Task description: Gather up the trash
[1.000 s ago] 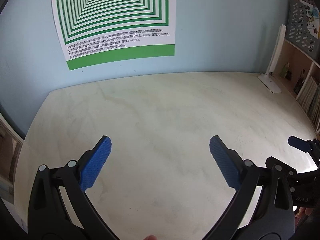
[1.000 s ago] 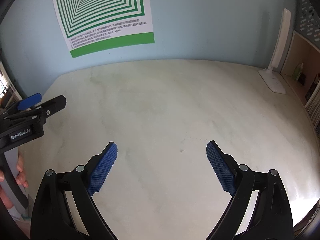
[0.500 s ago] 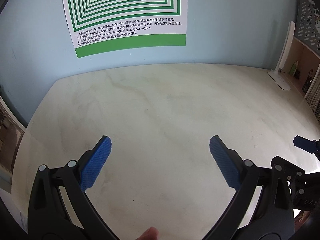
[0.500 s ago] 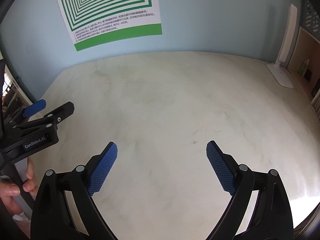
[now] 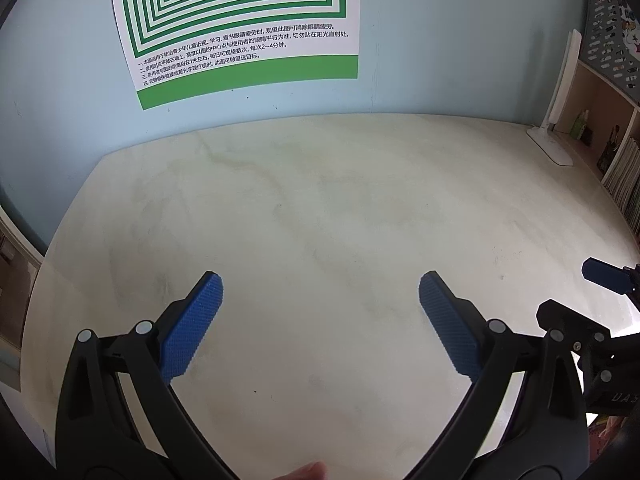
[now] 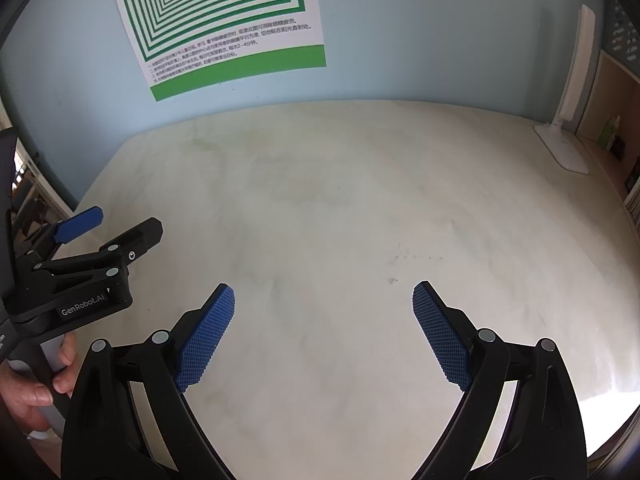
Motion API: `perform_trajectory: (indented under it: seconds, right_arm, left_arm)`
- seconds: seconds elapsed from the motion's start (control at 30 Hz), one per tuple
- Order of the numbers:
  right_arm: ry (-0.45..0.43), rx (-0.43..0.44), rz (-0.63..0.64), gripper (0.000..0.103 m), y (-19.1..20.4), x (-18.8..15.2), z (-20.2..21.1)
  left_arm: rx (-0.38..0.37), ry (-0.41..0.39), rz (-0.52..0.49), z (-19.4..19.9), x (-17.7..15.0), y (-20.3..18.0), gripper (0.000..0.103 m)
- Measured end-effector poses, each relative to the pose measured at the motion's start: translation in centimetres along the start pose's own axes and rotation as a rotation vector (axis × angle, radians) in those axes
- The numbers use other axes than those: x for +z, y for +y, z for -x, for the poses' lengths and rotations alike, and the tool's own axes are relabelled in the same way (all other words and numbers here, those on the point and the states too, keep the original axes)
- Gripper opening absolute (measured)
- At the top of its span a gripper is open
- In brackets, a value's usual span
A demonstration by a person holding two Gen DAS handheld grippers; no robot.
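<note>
No trash shows in either view. My left gripper [image 5: 320, 284] hangs open over the pale marble-look table [image 5: 320, 208], its blue pads wide apart with nothing between them. My right gripper [image 6: 323, 294] is open too, empty, above the same table [image 6: 340, 200]. From the left wrist view the right gripper [image 5: 592, 300] appears at the right edge. In the right wrist view the left gripper [image 6: 108, 232] sits at the left, held by a person's hand [image 6: 36, 388].
A green-and-white striped poster [image 5: 240, 20] hangs on the light blue wall. A white desk lamp [image 5: 556, 120] stands at the table's back right corner, beside a wooden shelf [image 5: 616, 144] with books. The table's left edge [image 5: 48, 256] curves away.
Both cameras have pulled back and tilted slightly, so the table looks farther and the poster sits lower. The left gripper has come further into the right wrist view. Both grippers stay open.
</note>
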State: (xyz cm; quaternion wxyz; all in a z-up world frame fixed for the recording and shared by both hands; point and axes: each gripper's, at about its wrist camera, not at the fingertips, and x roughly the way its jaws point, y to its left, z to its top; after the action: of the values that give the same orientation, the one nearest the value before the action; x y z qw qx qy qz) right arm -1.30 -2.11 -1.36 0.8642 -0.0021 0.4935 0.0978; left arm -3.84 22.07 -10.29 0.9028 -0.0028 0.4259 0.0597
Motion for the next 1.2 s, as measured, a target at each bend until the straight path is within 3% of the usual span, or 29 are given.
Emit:
perform_trajectory:
  seconds: [1.2]
  right_arm:
    - [0.028,-0.008,-0.023,0.090,0.0,0.2,-1.2]
  left_arm:
    - [0.048,0.020,0.024,-1.5,-0.8,0.8,0.096]
